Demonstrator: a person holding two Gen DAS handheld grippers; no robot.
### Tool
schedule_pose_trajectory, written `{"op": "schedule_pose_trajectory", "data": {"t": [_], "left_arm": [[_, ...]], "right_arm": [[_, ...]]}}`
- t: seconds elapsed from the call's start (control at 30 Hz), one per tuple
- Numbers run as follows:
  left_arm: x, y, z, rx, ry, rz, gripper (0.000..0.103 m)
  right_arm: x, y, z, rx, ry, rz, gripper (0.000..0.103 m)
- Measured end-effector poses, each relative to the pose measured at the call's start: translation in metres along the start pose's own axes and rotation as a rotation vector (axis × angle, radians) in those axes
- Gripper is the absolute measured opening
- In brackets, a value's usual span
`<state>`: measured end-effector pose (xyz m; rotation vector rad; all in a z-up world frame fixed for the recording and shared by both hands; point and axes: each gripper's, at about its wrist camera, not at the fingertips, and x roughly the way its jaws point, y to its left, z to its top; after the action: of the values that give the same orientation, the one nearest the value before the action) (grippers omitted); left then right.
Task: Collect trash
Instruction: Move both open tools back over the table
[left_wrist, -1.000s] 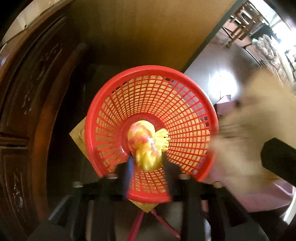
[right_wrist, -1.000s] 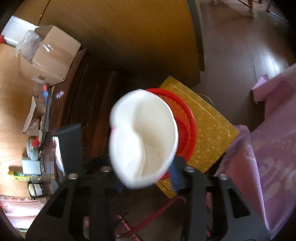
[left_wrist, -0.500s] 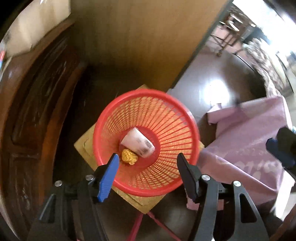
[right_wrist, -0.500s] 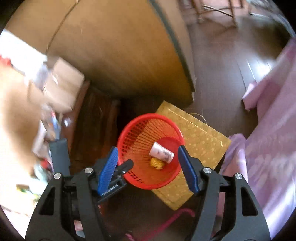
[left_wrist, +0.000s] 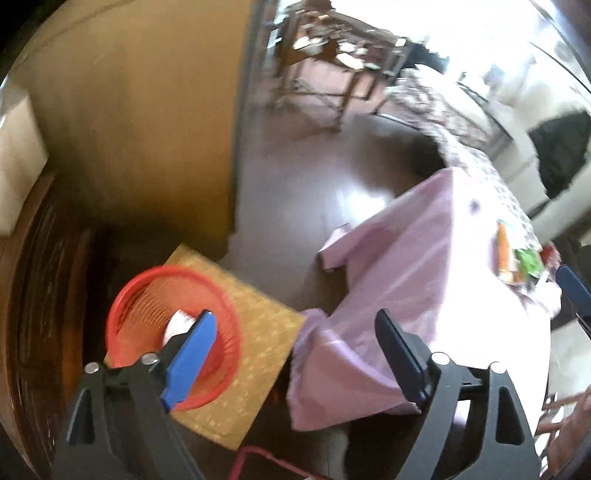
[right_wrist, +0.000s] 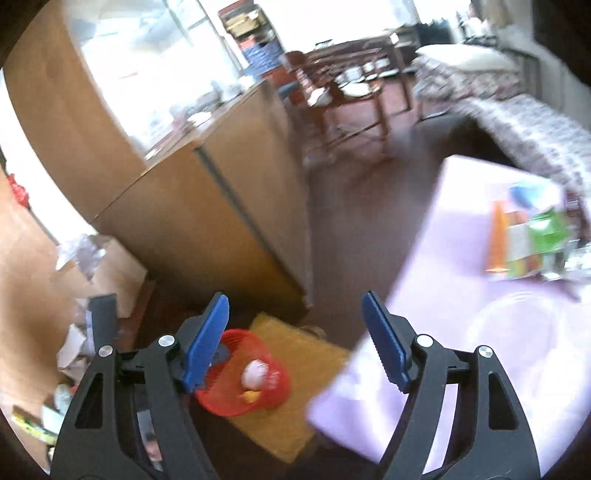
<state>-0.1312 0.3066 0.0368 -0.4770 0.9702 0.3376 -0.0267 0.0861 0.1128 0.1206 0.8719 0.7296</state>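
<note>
My left gripper (left_wrist: 295, 332) has just been opening, nothing between its jaws; my right gripper (right_wrist: 295, 332) likewise (both wide); the paper cup (right_wrist: 254, 373) and yellow wrapper (right_wrist: 249, 396) lie in the red basket (right_wrist: 275, 391).

Motion blur smears both views. In the left wrist view the left finger (left_wrist: 192, 354) hides most of the white cup (left_wrist: 176, 323) in the red basket (left_wrist: 147, 291). The colourful packets (right_wrist: 524, 240) on the far right table are too blurred to identify.
</note>
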Motion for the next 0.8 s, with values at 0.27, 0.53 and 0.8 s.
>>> {"op": "schedule_pose_trajectory", "data": {"t": [0.27, 0.53, 0.8], "left_arm": [[0.008, -0.099, 0.003, 0.122, 0.013, -0.096, 0.088], [0.029, -0.195, 0.000, 0.185, -0.036, -0.205, 0.088], [0.064, -0.275, -0.017, 0.254, -0.034, -0.231, 0.087]], "right_arm": [[-0.061, -0.072, -0.002, -0.006, -0.130, -0.188, 0.082], [-0.100, -0.163, 0.001, 0.044, -0.211, -0.334, 0.090], [-0.105, -0.244, -0.013, 0.212, -0.252, -0.405, 0.090]]}}
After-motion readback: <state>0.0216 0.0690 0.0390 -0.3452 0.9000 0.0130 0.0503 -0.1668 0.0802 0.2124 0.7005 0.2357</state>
